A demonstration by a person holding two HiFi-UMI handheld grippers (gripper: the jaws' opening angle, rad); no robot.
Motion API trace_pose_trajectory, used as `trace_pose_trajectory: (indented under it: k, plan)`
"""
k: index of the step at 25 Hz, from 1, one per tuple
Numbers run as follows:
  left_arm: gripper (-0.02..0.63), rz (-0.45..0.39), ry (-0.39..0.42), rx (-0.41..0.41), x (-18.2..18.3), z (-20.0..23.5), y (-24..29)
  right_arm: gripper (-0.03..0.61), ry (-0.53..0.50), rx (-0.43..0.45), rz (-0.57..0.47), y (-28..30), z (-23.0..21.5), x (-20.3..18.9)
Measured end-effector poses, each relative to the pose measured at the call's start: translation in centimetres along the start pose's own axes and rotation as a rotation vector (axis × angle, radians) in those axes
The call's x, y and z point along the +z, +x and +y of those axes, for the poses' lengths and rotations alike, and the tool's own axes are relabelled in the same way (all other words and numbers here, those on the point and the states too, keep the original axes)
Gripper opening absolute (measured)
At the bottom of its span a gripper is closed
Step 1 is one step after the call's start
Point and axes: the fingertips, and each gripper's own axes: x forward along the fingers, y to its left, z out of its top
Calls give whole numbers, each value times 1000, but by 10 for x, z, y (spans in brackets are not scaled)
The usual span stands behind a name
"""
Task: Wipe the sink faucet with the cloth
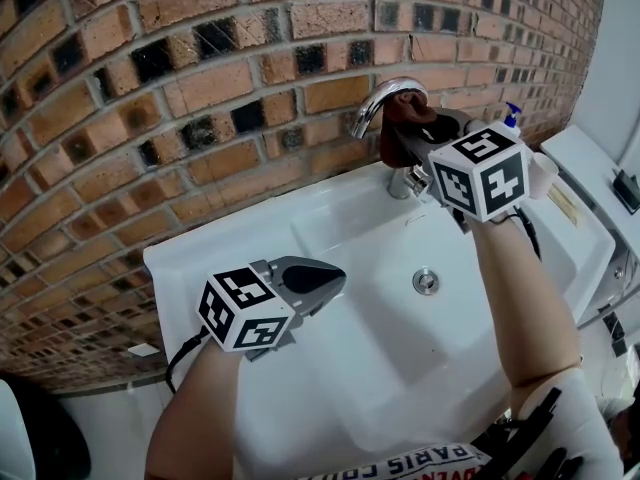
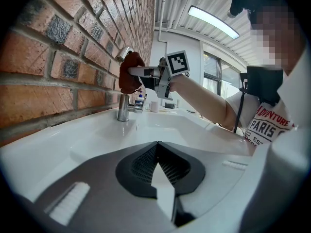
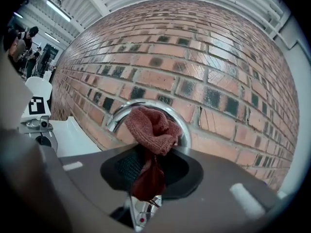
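Head view: the right gripper (image 1: 408, 143) pinches a dark red knitted cloth (image 1: 405, 118) against the curved chrome faucet (image 1: 372, 103) straight ahead of it, at the back of a white ceramic sink (image 1: 230, 253). A red brick wall (image 1: 200, 78) rises just behind. A blue-pump soap bottle (image 1: 512, 118) stands beside its marker cube. The left gripper (image 1: 333, 276) hovers over the basin's left edge, well apart from the faucet, with the round metal drain (image 1: 426, 281) to its right.

Left gripper view: its jaws are pressed together on nothing, and the faucet lies ahead across the basin.

Right gripper view: the jaws clamp the cloth's lower part. The bunched top drapes over the faucet's arch and hides part of it.
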Motion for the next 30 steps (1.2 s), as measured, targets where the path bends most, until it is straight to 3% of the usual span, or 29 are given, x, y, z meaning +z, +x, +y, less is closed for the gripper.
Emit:
trace_pose_trajectory:
  k: [16,30]
  plan:
    - [6,0,1,0,0,0,0,94,-124,61,-37,4,48,9]
    - [6,-1,2,1,0,0,0,94,-266,103,36,10,70,-13]
